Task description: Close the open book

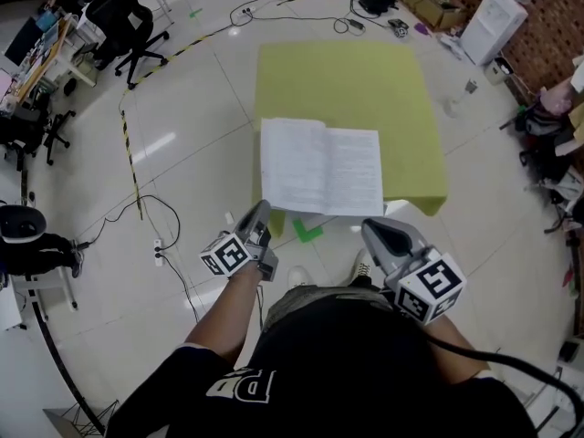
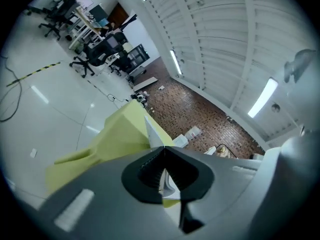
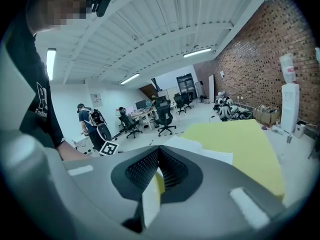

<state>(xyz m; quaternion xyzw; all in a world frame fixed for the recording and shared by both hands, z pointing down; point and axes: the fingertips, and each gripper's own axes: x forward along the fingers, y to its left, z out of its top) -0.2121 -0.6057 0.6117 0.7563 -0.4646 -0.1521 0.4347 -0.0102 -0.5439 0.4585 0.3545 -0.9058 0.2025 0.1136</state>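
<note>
An open book (image 1: 319,167) with white printed pages lies flat at the near edge of a yellow-green table (image 1: 347,80). My left gripper (image 1: 264,208) sits at the book's near left corner. In the left gripper view its jaws (image 2: 164,148) are shut, and a white page (image 2: 151,131) stands up edge-on from the tips, pinched between them. My right gripper (image 1: 370,226) hovers just short of the book's near right edge. Its jaws (image 3: 159,148) are closed with nothing held; the book (image 3: 200,151) lies beyond them to the right.
A green tape mark (image 1: 306,231) is on the floor below the table's near edge. Office chairs (image 1: 128,26) stand far left, a water dispenser (image 1: 493,21) and boxes far right. Striped tape (image 1: 128,144) and cables cross the floor. A person (image 3: 87,119) stands in the background.
</note>
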